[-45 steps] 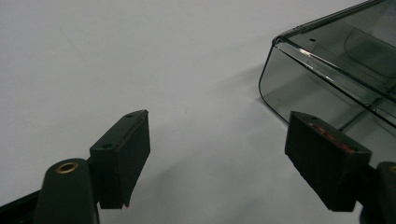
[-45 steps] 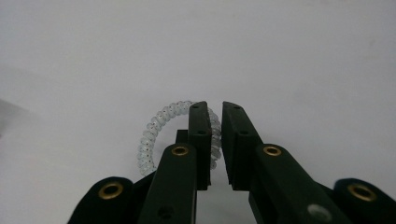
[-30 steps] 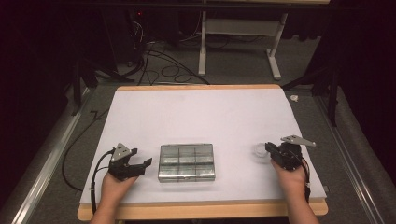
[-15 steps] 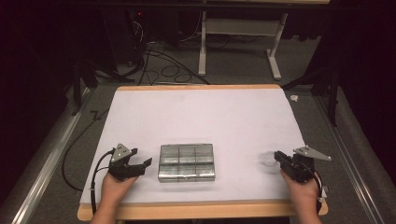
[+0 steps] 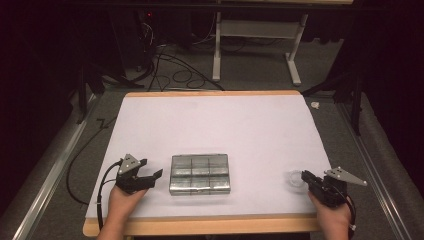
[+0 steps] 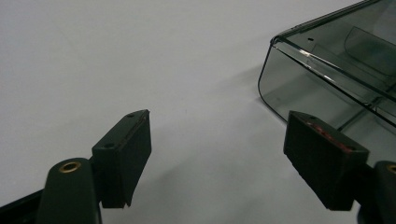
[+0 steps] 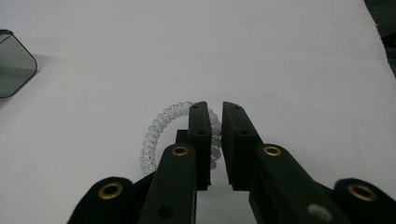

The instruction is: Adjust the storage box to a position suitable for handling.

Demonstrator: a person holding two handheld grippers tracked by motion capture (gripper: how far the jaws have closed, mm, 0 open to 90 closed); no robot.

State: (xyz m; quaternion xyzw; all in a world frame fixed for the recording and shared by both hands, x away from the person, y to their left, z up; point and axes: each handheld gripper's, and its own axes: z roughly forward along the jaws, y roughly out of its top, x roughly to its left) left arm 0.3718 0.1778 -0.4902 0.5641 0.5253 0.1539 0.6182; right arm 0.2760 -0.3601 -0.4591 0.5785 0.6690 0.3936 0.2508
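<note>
A clear plastic compartment box (image 5: 200, 173) lies shut on the white table near the front. My left gripper (image 5: 151, 167) rests just left of it, jaws wide open with nothing between them; the left gripper view has the box corner (image 6: 336, 70) beyond the right jaw of that gripper (image 6: 219, 119). At the front right, my right gripper (image 5: 303, 176) is shut on a clear spiral hair tie (image 5: 294, 177). In the right gripper view the coil (image 7: 159, 126) loops out to the left of the nearly closed jaws (image 7: 215, 106), one strand pinched in the narrow gap.
The white table cover (image 5: 225, 125) stretches bare behind the box. A small white object (image 5: 315, 105) lies off the table's far right corner. Cables and a desk frame stand on the dark floor beyond. The box edge (image 7: 14, 65) sits far left of the right gripper.
My right hand has slid to the right and toward the front edge, and the hair tie has come along with it. The left hand and the box have stayed put.
</note>
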